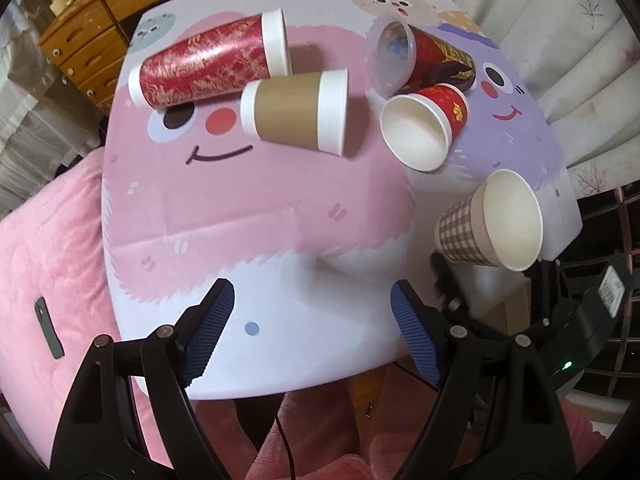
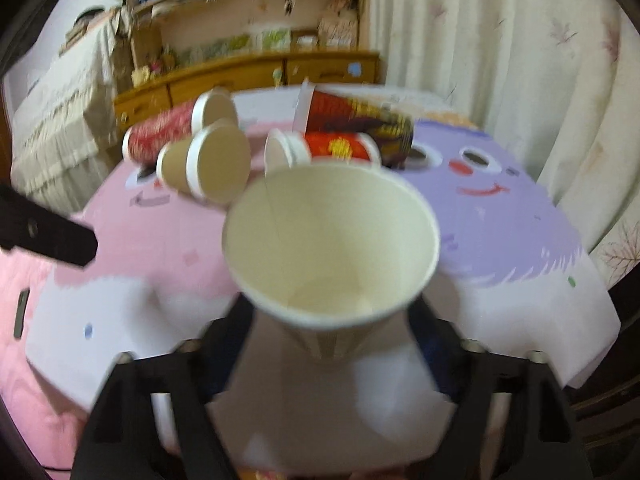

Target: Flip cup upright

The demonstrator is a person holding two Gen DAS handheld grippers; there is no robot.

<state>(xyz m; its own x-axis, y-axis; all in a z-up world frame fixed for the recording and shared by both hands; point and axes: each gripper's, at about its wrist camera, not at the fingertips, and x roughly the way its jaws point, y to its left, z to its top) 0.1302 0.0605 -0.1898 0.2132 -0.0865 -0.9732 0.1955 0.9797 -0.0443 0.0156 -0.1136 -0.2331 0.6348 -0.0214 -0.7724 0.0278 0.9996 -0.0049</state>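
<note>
My right gripper (image 2: 332, 320) is shut on a checked paper cup (image 2: 332, 256), its white mouth facing the camera. In the left wrist view the same checked cup (image 1: 490, 226) hangs tilted over the table's right edge, with the right gripper (image 1: 452, 276) below it. My left gripper (image 1: 312, 316) is open and empty above the table's near edge. Several cups lie on their sides at the back: a tall red cup (image 1: 208, 64), a brown cup (image 1: 294, 112), a small red cup (image 1: 424, 132) and a red cup with a clear lid (image 1: 420, 56).
The table (image 1: 280, 216) has a pink and purple cartoon cloth. A pink bed with a phone (image 1: 50, 328) lies to the left. Wooden drawers (image 1: 92, 20) stand behind. A curtain (image 1: 560, 40) hangs on the right.
</note>
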